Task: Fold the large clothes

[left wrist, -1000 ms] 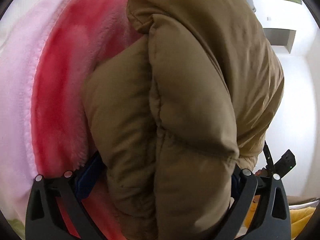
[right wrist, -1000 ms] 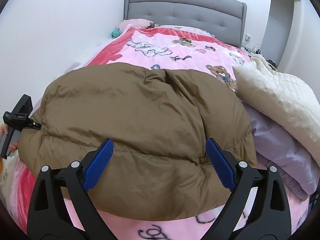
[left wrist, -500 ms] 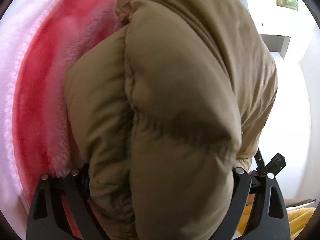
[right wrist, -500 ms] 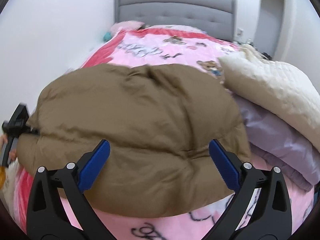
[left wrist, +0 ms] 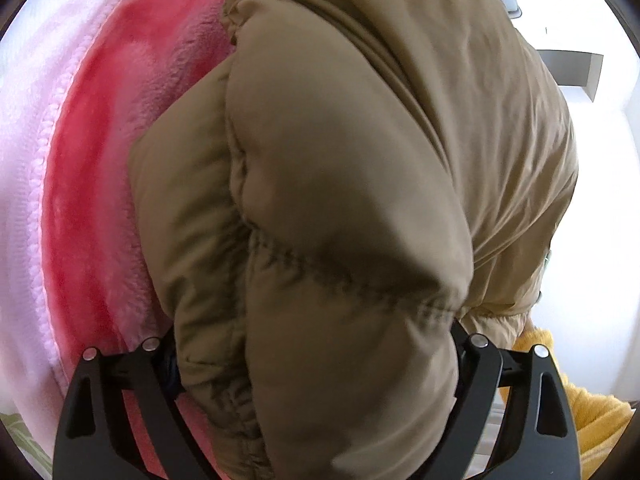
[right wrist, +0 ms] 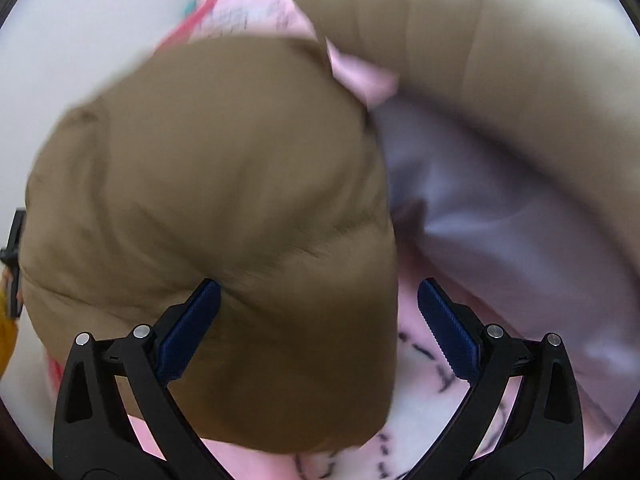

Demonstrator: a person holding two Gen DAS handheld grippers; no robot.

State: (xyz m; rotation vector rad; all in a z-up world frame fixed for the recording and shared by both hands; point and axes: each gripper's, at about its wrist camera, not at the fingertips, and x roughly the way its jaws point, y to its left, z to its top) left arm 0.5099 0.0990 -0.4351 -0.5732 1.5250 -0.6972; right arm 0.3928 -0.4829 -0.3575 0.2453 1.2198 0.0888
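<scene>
A puffy brown down jacket (left wrist: 352, 208) lies bunched on a pink and red fleece blanket (left wrist: 92, 184). My left gripper (left wrist: 312, 364) has its jaws wide apart with the jacket's thick folded edge bulging between them and hiding the pads. In the right wrist view the same jacket (right wrist: 224, 184) fills the left and middle. My right gripper (right wrist: 320, 328) is open; its left blue pad (right wrist: 188, 332) touches the jacket, its right pad (right wrist: 448, 328) is over the blanket. The view is blurred.
A cream quilted blanket (right wrist: 500, 52) and a lilac garment (right wrist: 500, 208) are piled on the bed to the right of the jacket. A yellow fabric piece (left wrist: 580, 412) shows at the left wrist view's lower right. White wall lies beyond the bed edge.
My right gripper has swung fast to the right and closer, toward the jacket's right end. The jacket's folded edge has pushed deeper between my left gripper's jaws.
</scene>
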